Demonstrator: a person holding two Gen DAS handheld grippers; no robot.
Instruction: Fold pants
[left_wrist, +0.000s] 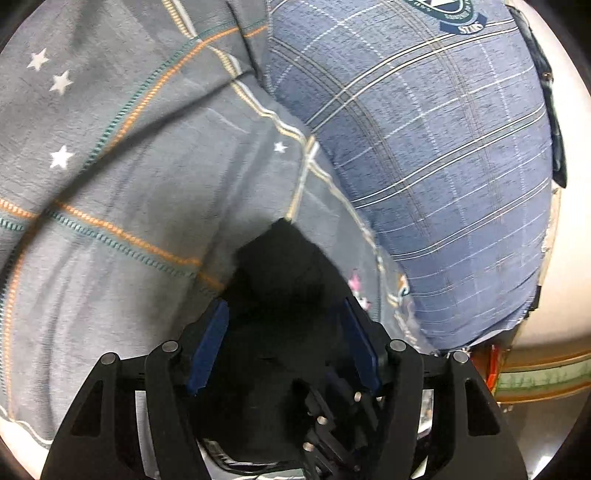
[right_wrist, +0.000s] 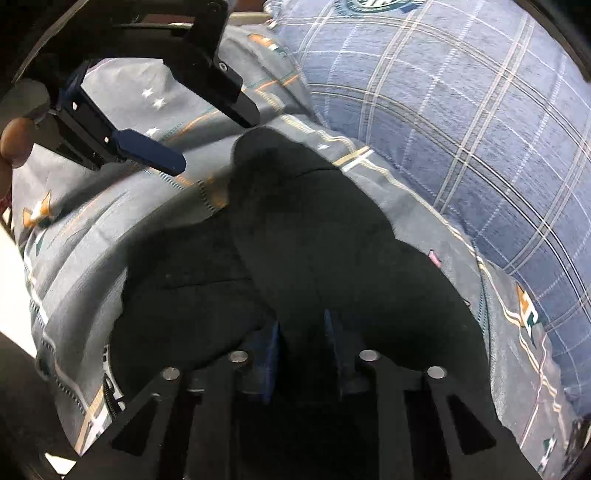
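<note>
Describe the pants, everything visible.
The pants are black, soft, matte cloth, lying bunched in overlapping layers on a grey patterned sheet, beside a blue plaid pillow. A rounded end points away from the right camera, and a second layer spreads out to the left. The right gripper is shut on the near edge. The left gripper is open by the far end; I cannot tell if it touches.
</note>
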